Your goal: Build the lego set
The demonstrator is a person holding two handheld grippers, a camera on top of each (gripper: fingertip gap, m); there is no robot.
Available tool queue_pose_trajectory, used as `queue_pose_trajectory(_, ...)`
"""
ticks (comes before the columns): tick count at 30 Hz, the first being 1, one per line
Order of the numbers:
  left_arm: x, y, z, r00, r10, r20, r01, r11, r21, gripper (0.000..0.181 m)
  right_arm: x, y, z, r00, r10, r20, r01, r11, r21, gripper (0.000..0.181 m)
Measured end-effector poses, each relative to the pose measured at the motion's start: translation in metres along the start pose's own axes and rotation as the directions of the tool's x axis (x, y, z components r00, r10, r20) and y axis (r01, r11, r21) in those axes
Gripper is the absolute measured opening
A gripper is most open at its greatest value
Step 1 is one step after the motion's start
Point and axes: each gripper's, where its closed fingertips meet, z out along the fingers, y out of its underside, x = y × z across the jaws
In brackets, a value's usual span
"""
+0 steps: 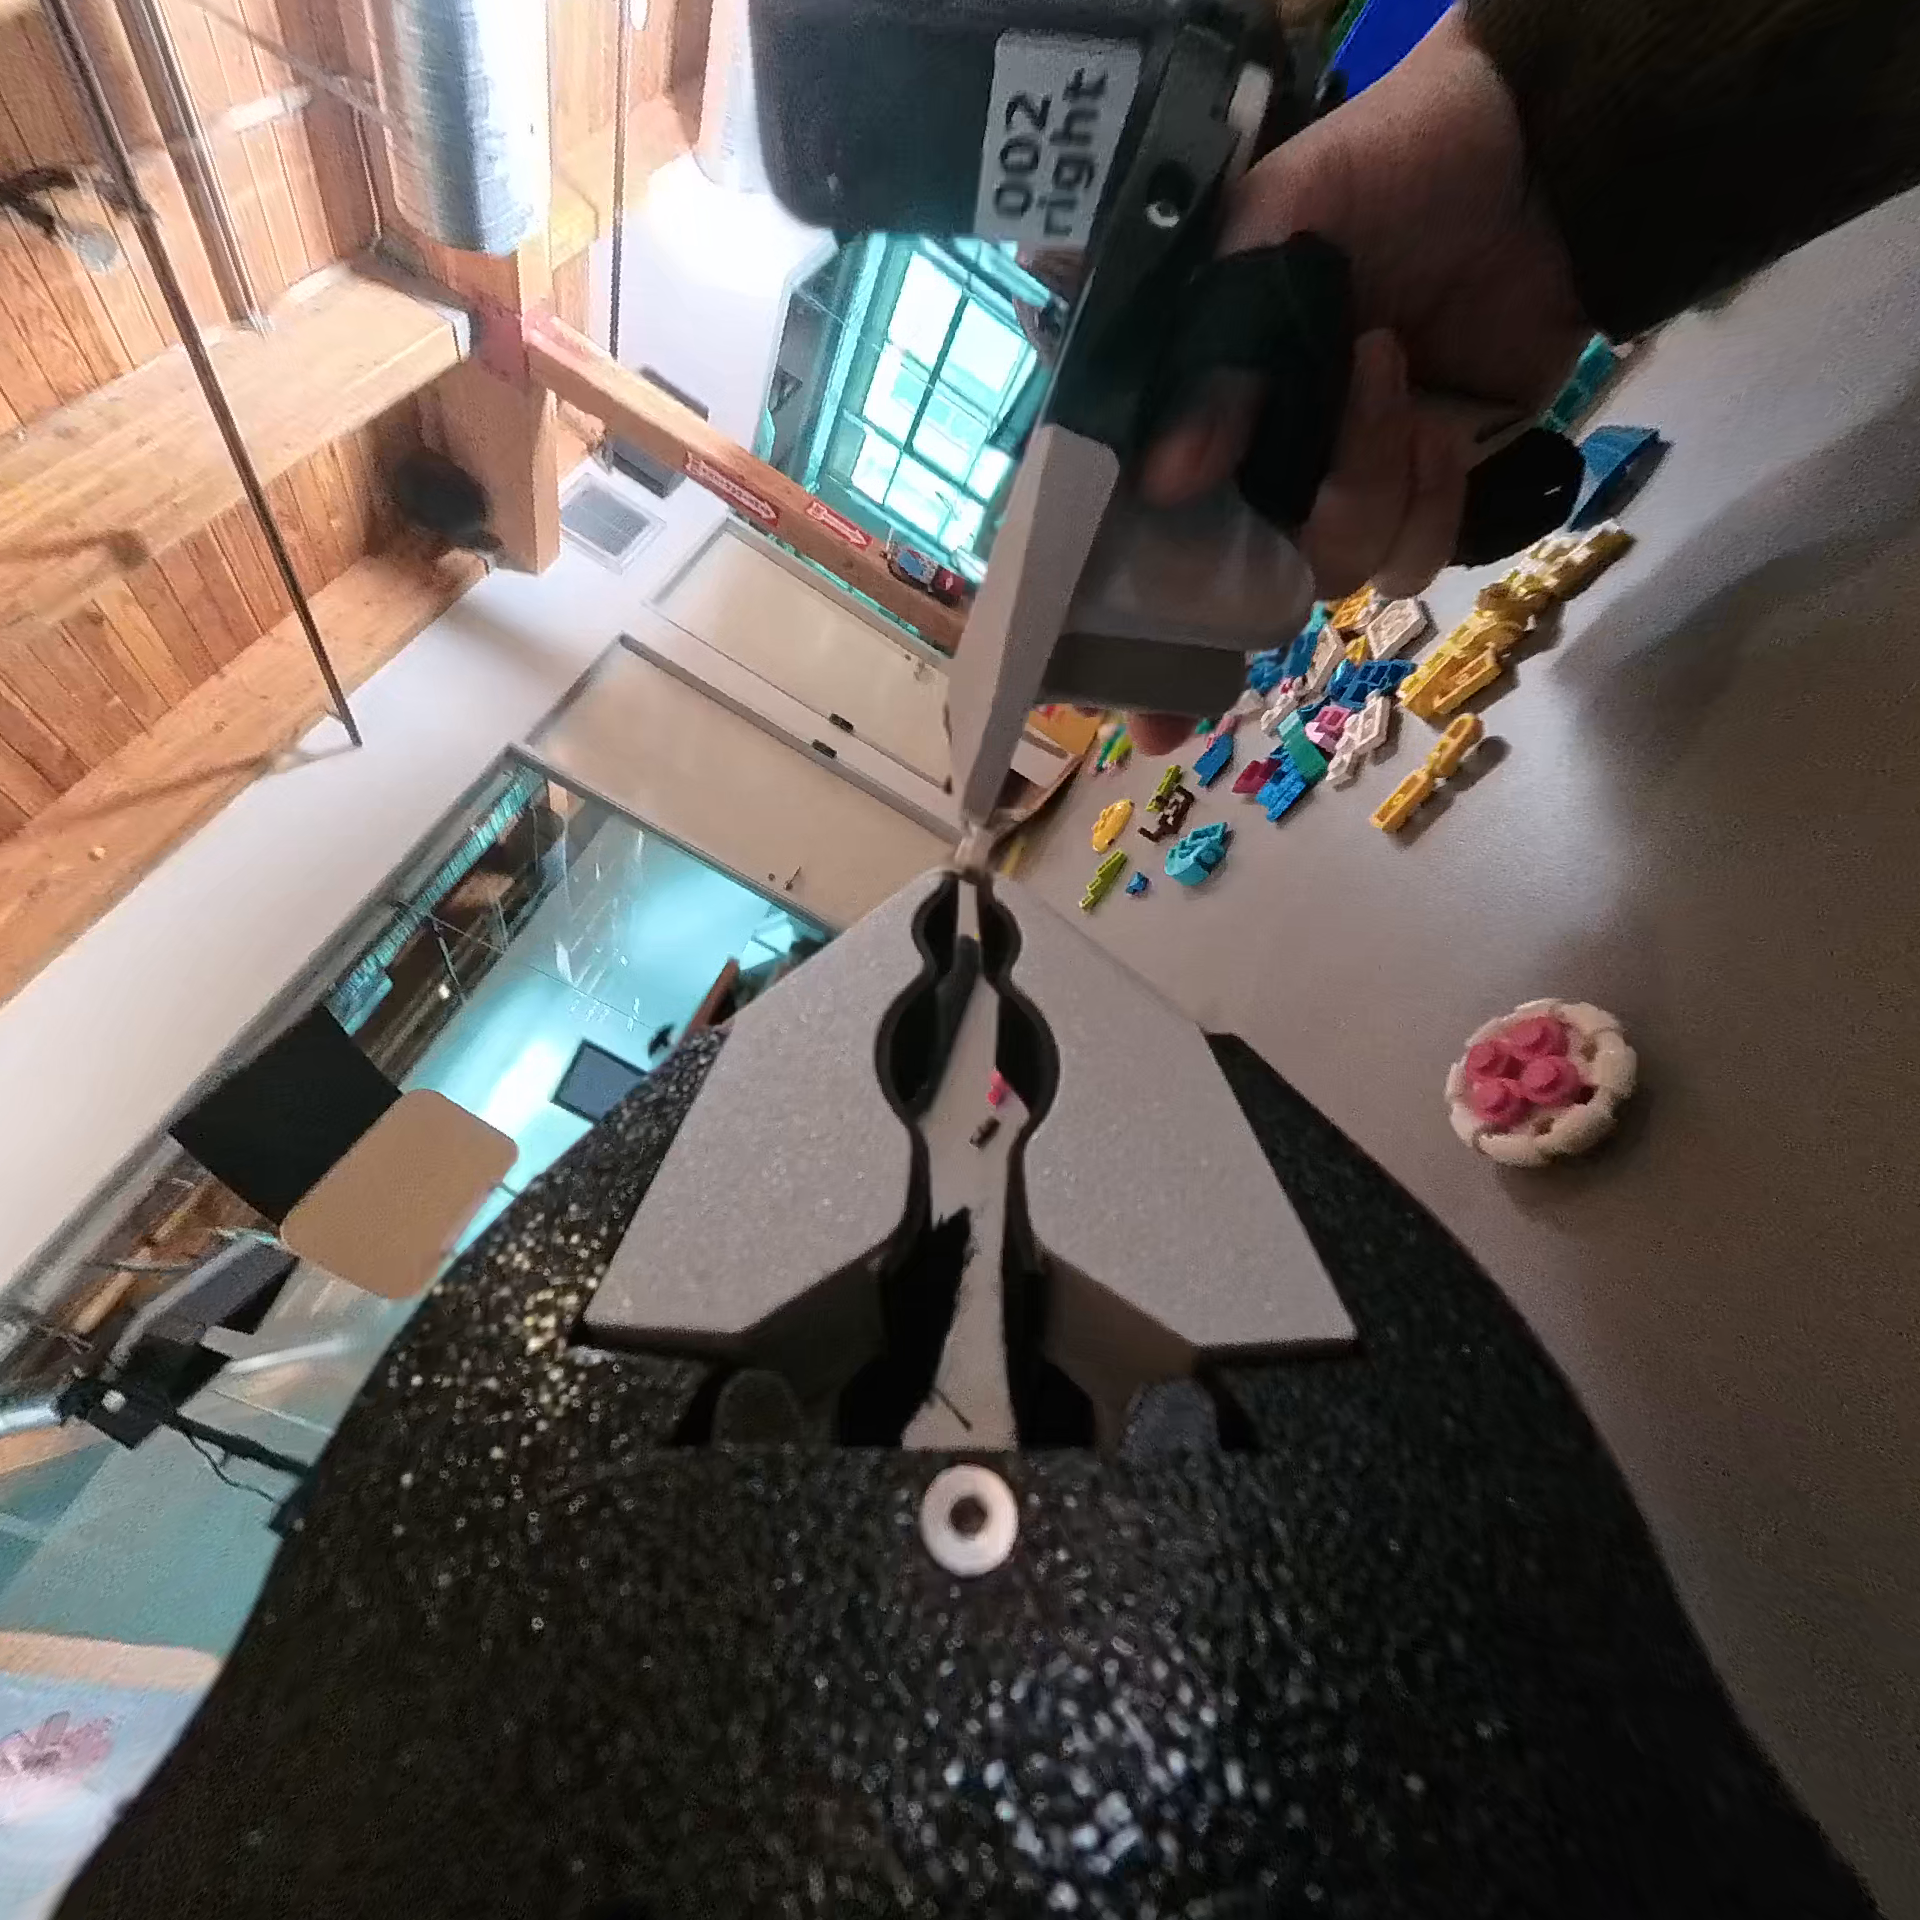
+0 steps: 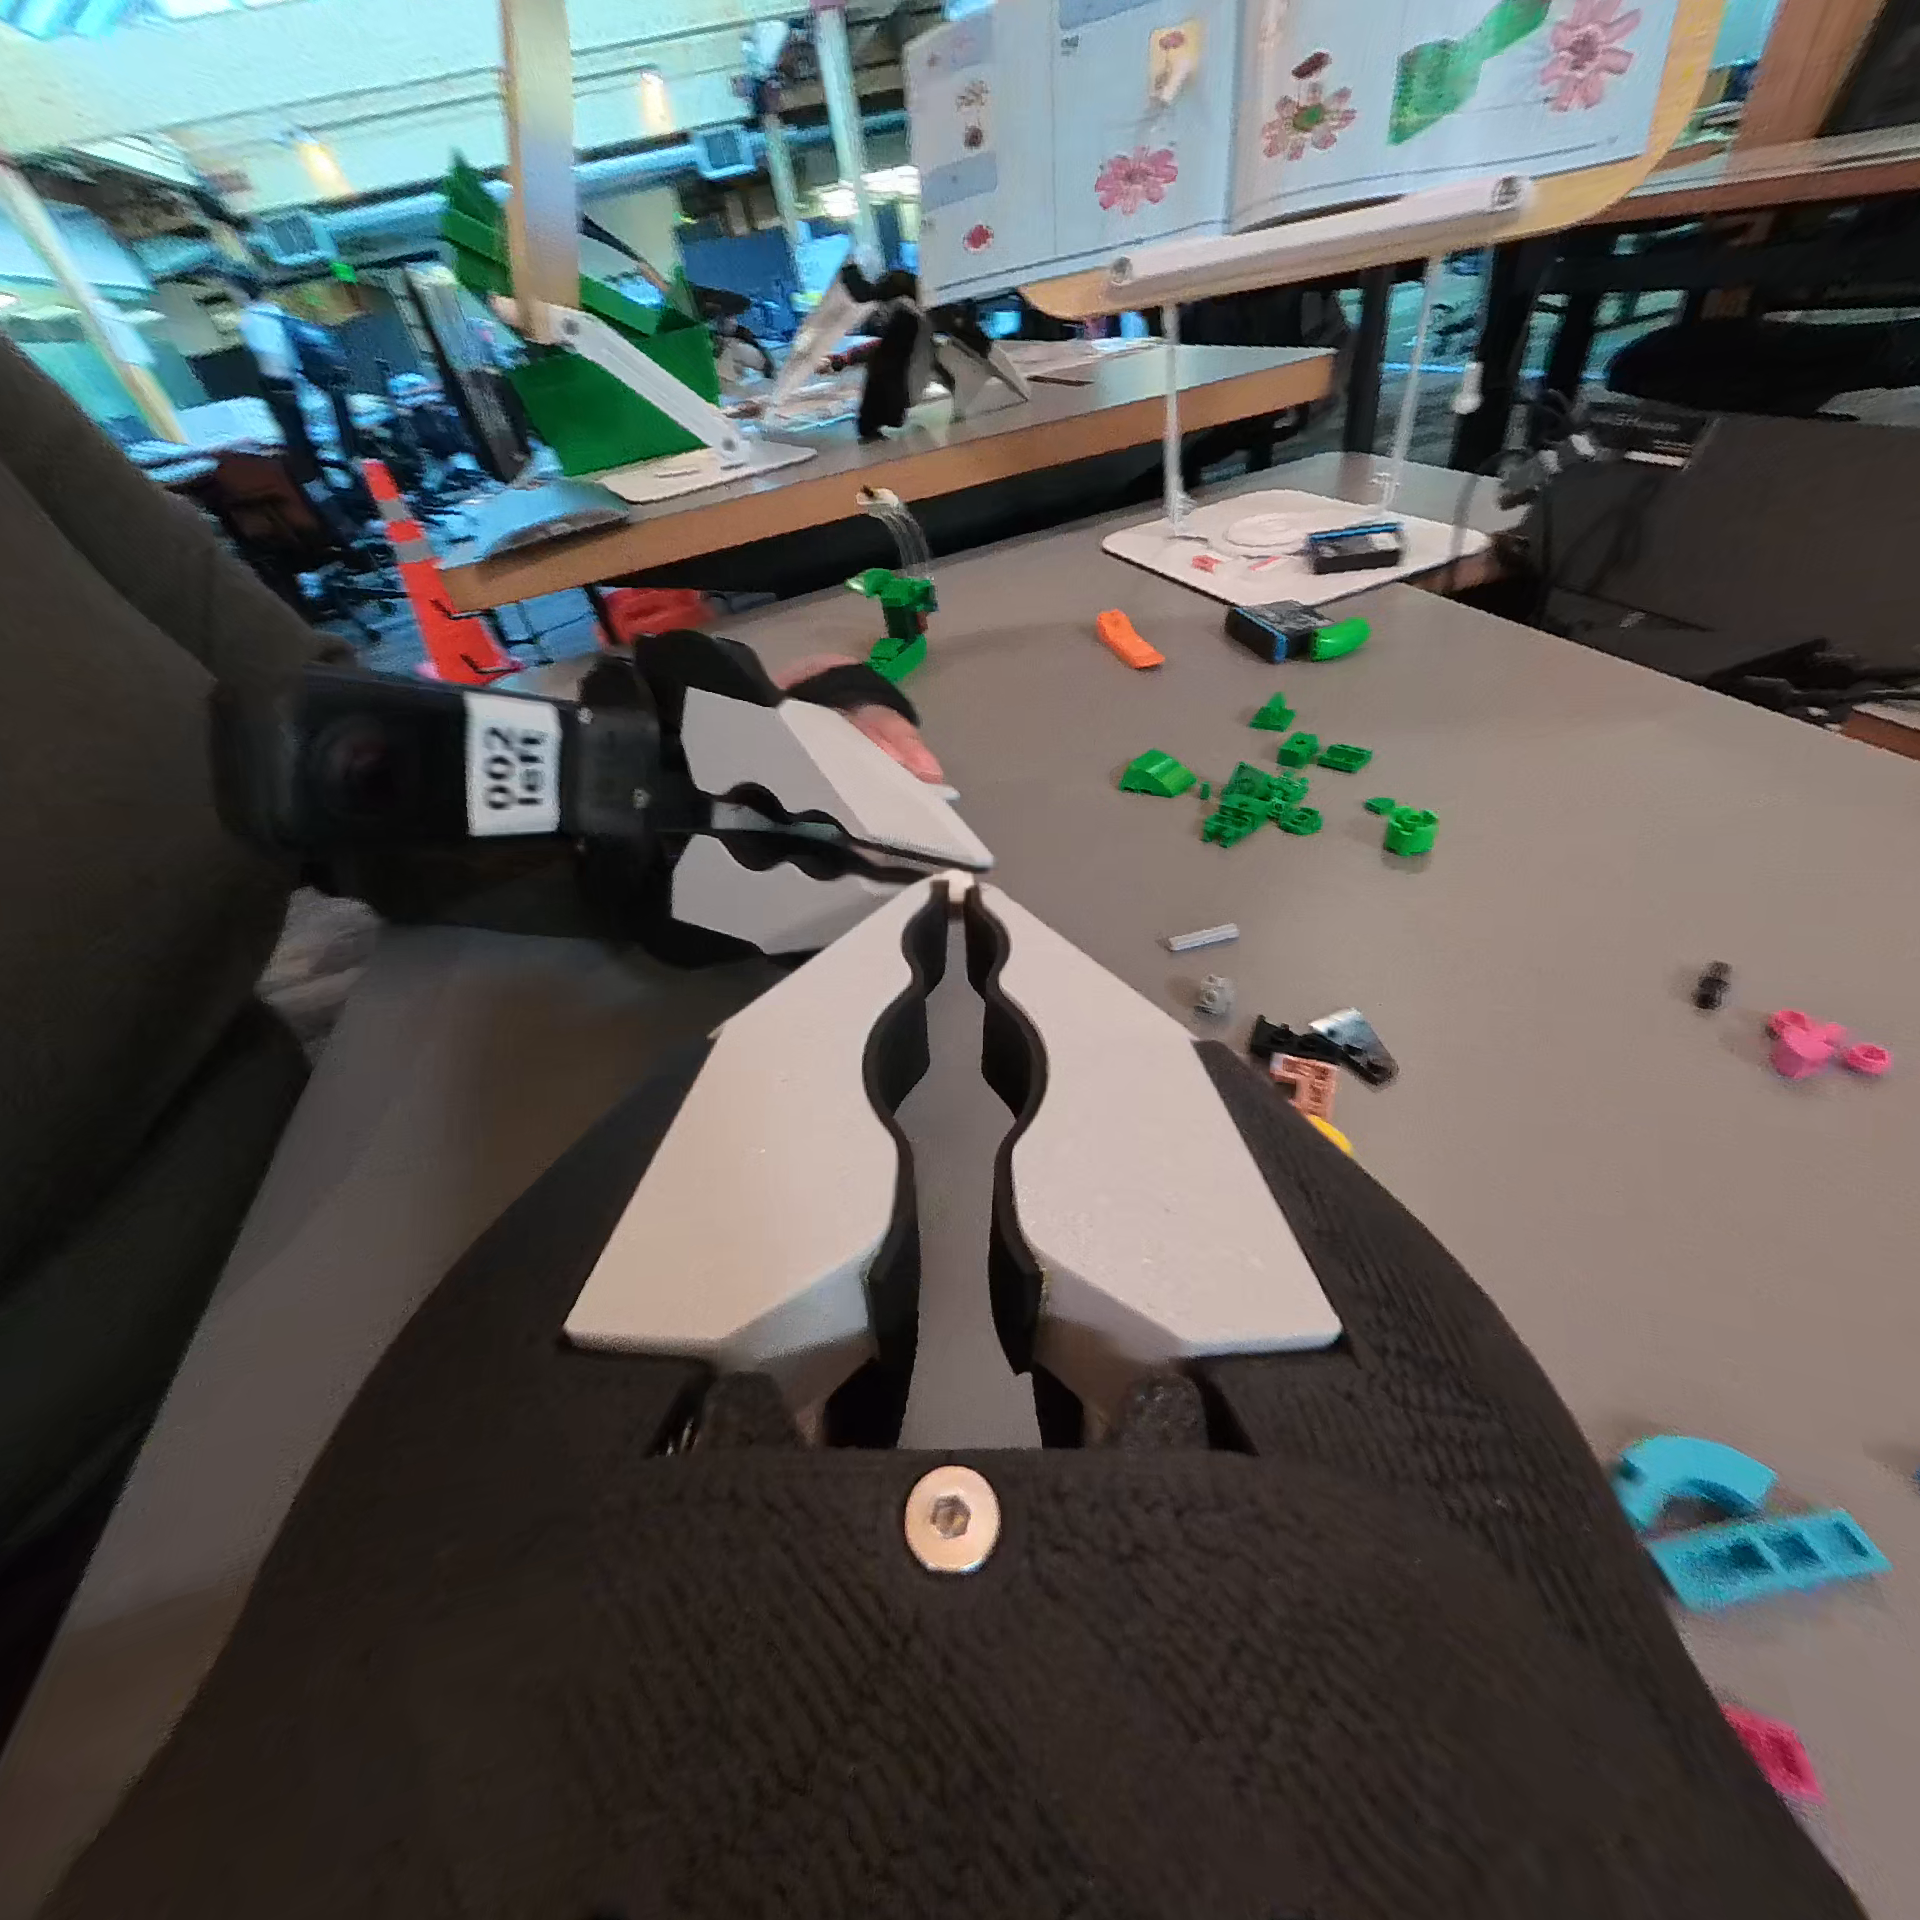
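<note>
Two grippers meet tip to tip above the grey worktop [image 2: 1455, 1195]. The left gripper [image 1: 966, 883] has its fingers pressed together at the tips, and something tiny seems pinched there, too small to name. The right gripper [image 2: 958, 888] has its fingers nearly closed, with a thin gap at the tips; I cannot tell if it holds anything. One small white round dish piece [image 1: 1541, 1081] sits alone on the worktop, and in it are three or four pink round studs [image 1: 1522, 1075] packed close. Far behind it lies a big heap of loose lego bricks [image 1: 1351, 707] in yellow, blue, white and pink, too many to count. In the right wrist view there is one pile of green bricks [image 2: 1262, 795], one orange piece [image 2: 1129, 638], one small green built stem [image 2: 896, 623], two blue pieces [image 2: 1735, 1517] near the edge, and one open instruction book [image 2: 1278, 125] on a stand.
</note>
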Motion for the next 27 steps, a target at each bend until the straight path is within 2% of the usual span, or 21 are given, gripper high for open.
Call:
queue_pose_trajectory(4, -0.02, 0.007, -0.004, 0.988, -0.127, 0.082, 0.129, 0.992, -0.011, 0.0, 0.025, 0.03, -0.008, 0.984, -0.056, -0.168, 0.022, 0.981, -0.194, 0.002)
queue_pose_trajectory(7, -0.029, 0.009, -0.007, 0.976, -0.184, 0.114, 0.185, 0.983, 0.009, 0.0, 0.026, 0.052, 0.002, 0.983, -0.089, -0.161, 0.034, 0.947, -0.32, 0.002)
queue_pose_trajectory(10, -0.029, 0.008, -0.006, 0.977, -0.177, 0.121, 0.177, 0.984, 0.015, 0.0, 0.023, 0.07, 0.013, 0.983, -0.13, -0.133, 0.064, 0.908, -0.414, 0.002)
queue_pose_trajectory(15, -0.028, 0.007, -0.006, 0.978, -0.173, 0.12, 0.172, 0.985, 0.015, 0.0, 0.026, 0.088, 0.011, 0.971, -0.194, -0.137, 0.093, 0.842, -0.532, 0.002)
queue_pose_trajectory(25, -0.036, 0.015, -0.007, 0.956, -0.255, 0.145, 0.256, 0.967, 0.014, 0.0, 0.025, 0.096, 0.006, 0.965, -0.226, -0.134, 0.107, 0.803, -0.587, 0.003)
queue_pose_trajectory(27, -0.036, 0.015, -0.007, 0.954, -0.261, 0.145, 0.261, 0.965, 0.015, 0.0, 0.027, 0.096, 0.005, 0.96, -0.237, -0.147, 0.108, 0.802, -0.587, 0.009)
